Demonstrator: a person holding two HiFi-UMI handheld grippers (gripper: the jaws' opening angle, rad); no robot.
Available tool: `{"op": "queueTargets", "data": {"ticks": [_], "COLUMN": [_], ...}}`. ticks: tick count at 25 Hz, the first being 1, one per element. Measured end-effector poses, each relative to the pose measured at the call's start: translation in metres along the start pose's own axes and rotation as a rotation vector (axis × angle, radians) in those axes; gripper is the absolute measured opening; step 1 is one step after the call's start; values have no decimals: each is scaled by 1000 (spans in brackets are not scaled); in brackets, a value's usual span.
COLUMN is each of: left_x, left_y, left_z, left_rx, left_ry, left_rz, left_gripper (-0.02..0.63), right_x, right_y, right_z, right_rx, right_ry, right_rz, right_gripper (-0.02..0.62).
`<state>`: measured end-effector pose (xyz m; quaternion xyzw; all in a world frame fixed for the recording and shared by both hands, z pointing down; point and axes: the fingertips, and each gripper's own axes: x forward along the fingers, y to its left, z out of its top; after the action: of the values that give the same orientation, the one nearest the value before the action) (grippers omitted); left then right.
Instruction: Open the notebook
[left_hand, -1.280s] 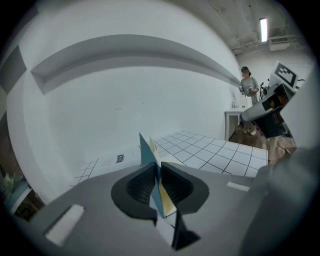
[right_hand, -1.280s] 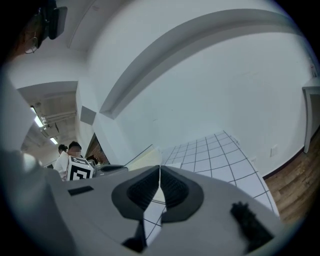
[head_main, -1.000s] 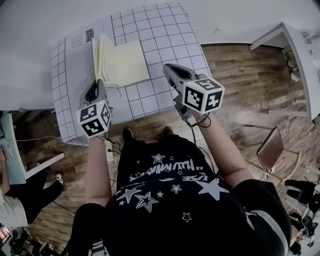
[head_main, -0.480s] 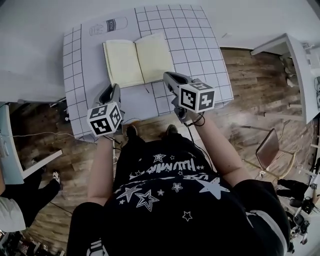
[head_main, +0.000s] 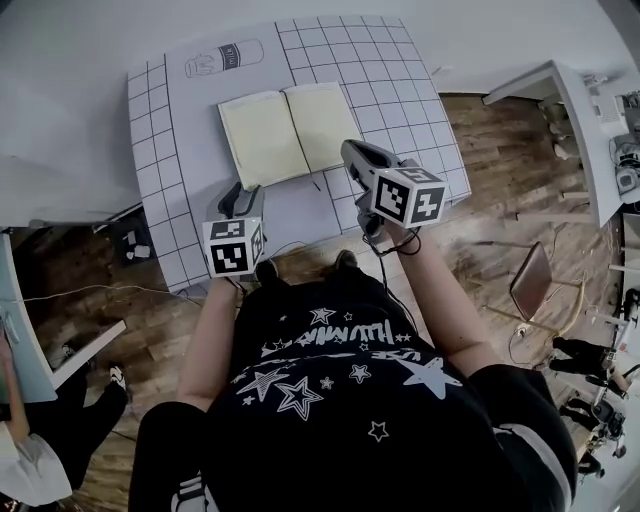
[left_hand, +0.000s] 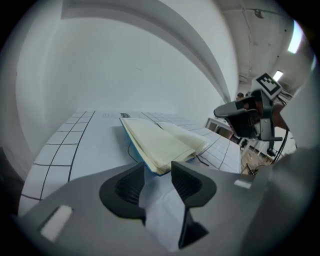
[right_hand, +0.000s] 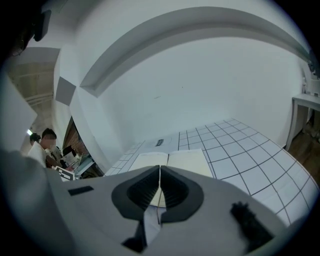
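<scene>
Notebook: blue-covered paper notebook (head_main: 292, 133), open flat.
Left gripper (left_hand: 157, 175): jaws just opening, empty, beside notebook.
Right gripper (right_hand: 160, 186): pinched together, empty.
Risk: unheld pages may flop shut.

Tables: one white table (head_main: 400, 90) with black grid lines was there.
Notebooks: one open, cream-paged notebook (head_main: 290, 135) with a blue cover lay on the table.
Grippers: two grey handheld ones were at the table's near edge, the left gripper (head_main: 236, 192) and the right gripper (head_main: 352, 152).
Marker cubes: two black-and-white marker cubes (head_main: 232, 258), one per gripper.
Chairs: one brown-seated chair (head_main: 535, 290) stood right of the table.
</scene>
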<state>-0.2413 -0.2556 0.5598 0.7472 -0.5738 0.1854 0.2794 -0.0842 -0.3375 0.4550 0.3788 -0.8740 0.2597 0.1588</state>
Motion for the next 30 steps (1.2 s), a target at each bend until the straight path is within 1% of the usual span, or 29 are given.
{"op": "queueTargets", "data": {"ticks": [2, 3, 8, 14, 16, 18, 20, 23, 26, 30], "left_x": [-2, -3, -17, -40, -50, -63, -78, -98, -113, -134], "left_y": [-2, -2, 7, 18, 15, 7, -3, -17, -38, -66], "left_z": [-2, -3, -1, 15, 24, 36, 46, 52, 50, 40], "left_rx": [54, 69, 69, 80, 80, 78, 73, 63, 59, 69], "left_ry": [15, 16, -8, -55, -87, -152, -221, -279, -300, -319], "left_rz": [-21, -29, -49, -87, -96, -101, -91, -51, -17, 29], "left_gripper": [204, 210, 218, 215, 209, 179, 163, 142, 124, 86], "right_x": [-2, -3, -10, -30, -38, -47, -56, -73, -93, -120], "right_y": [6, 9, 23, 27, 25, 22, 19, 17, 12, 8], "right_z": [-1, -3, -15, -25, -22, -15, -8, -4, -6, -19], "right_rx": [7, 11, 26, 26, 17, 9, 4, -7, -14, -21], "right_ry": [-7, -10, -17, -27, -38, -58, -82, -108, -121, -122], "right_rz": [-19, -29, -65, -107, -110, -108, -100, -69, -39, 11], "right_gripper": [15, 15, 15, 15, 15, 15, 15, 15, 15, 15]}}
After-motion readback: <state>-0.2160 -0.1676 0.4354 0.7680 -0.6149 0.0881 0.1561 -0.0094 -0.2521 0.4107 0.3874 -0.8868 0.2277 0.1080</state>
